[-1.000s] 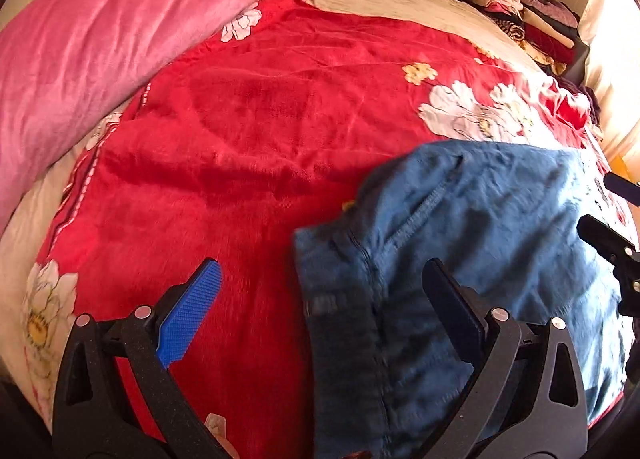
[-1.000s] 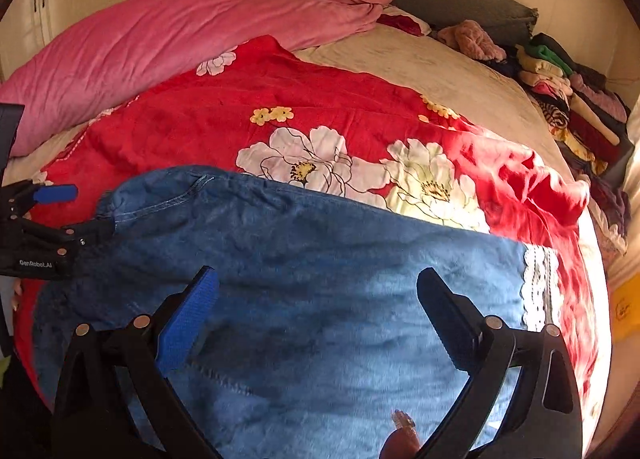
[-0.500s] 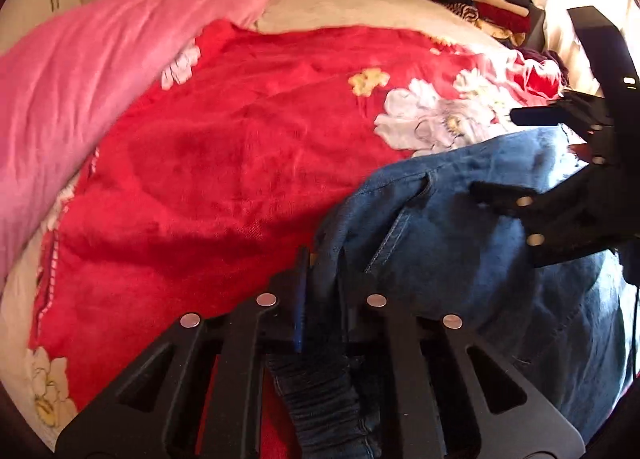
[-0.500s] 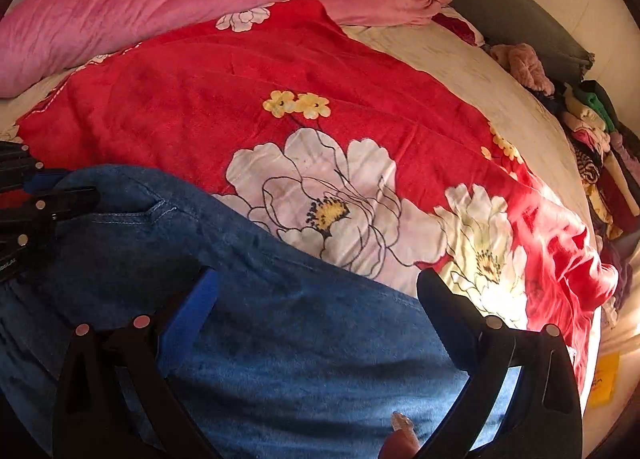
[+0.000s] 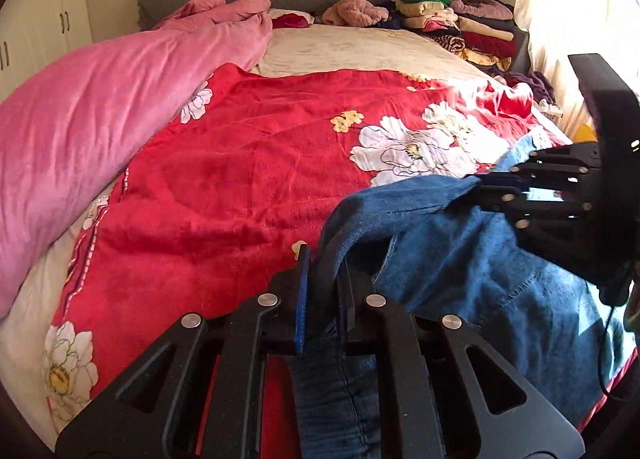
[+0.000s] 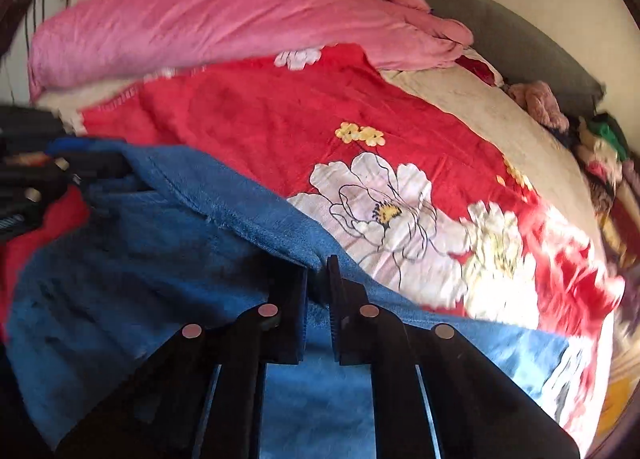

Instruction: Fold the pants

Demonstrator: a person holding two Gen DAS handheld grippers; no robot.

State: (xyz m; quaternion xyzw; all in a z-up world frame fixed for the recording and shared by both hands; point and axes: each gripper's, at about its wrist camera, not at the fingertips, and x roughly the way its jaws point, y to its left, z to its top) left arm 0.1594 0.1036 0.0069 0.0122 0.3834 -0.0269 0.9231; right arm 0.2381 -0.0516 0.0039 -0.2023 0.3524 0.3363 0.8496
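Strong daylight enters from the curtain (image 5: pixel 560 19) side, washing it out. Both fisheye views bend at dark rounded edges; the right wrist view is smeared with motion blur.

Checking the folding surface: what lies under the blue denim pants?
Under the blue denim pants, the red floral blanket shows at their edges. Whatever lies beneath their middle is covered.

On the bed (image 5: pixel 352 47) lay one pair of jeans (image 5: pixel 460 259), one red quilt (image 5: pixel 240 163), one pink duvet (image 5: pixel 100 99); two grippers clamped the jeans.
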